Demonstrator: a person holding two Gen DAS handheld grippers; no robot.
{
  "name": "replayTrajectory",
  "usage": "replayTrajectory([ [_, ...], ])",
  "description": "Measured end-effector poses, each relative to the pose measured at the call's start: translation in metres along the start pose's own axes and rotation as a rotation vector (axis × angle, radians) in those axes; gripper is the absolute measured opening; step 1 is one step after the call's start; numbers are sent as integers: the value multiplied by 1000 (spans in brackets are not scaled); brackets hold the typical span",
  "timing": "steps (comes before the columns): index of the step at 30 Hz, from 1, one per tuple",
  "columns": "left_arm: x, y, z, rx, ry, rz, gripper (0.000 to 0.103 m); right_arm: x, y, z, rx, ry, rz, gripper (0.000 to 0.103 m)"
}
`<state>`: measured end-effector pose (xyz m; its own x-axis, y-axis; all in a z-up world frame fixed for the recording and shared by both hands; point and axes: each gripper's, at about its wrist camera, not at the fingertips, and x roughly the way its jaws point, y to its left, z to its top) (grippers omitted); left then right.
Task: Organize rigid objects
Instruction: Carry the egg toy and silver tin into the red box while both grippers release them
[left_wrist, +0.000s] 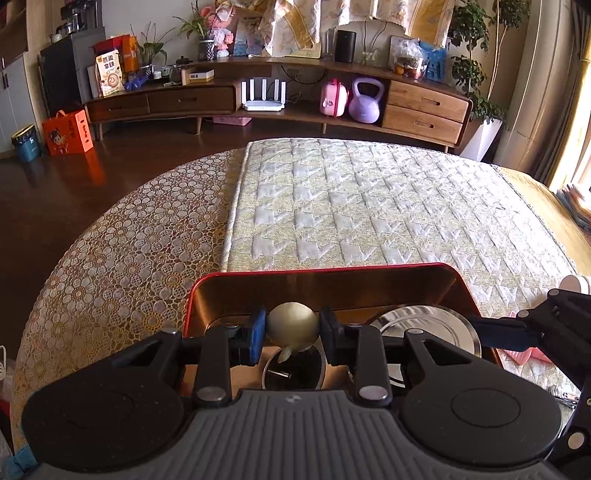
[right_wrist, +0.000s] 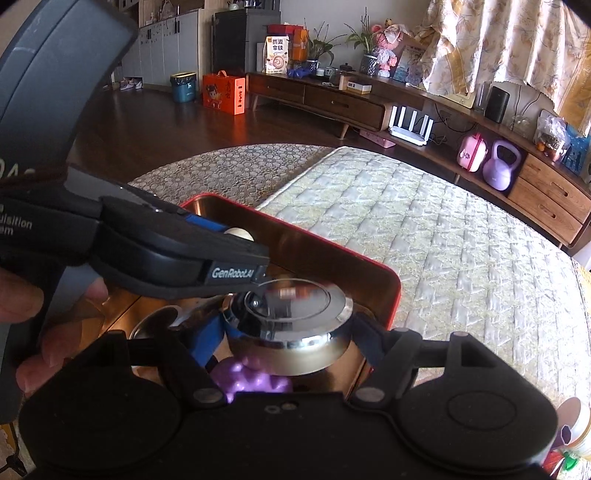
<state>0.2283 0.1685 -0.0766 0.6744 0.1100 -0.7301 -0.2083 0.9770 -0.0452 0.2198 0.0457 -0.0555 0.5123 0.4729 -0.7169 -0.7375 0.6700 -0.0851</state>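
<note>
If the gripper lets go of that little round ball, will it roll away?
Probably a little. The round ball looks smooth, so it could roll, but the red tin's raised walls would likely stop it. Its small stem may make it wobble.

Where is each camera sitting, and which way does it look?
Left wrist: sits on the left gripper, looking down over its fingers at the ball it holds above the red tin.
Right wrist: sits on the right gripper, looking down at the shiny lid it holds; the left gripper and a hand show.
Both see the tin, ball, lid and quilted mat.
</note>
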Motion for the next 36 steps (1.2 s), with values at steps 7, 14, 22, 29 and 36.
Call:
replayTrajectory([
  [7, 11, 2, 0, -8, 24, 7, 30, 3, -1, -3, 13, 1, -2, 75],
  [14, 13, -2, 1, 2, 44, 6, 30, -6, 3, -9, 15, 5, 20, 76],
  [22, 11, -4, -2, -15, 73, 10, 30, -23, 8, -18, 22, -15, 18, 76],
  [29, -4, -7, -5, -17, 59, 14, 31, -45, 9, -23, 50, -39, 20, 76],
  [36, -26, -9, -11, -17, 41, 5, 37, -74, 5, -27, 89, -70, 23, 79],
])
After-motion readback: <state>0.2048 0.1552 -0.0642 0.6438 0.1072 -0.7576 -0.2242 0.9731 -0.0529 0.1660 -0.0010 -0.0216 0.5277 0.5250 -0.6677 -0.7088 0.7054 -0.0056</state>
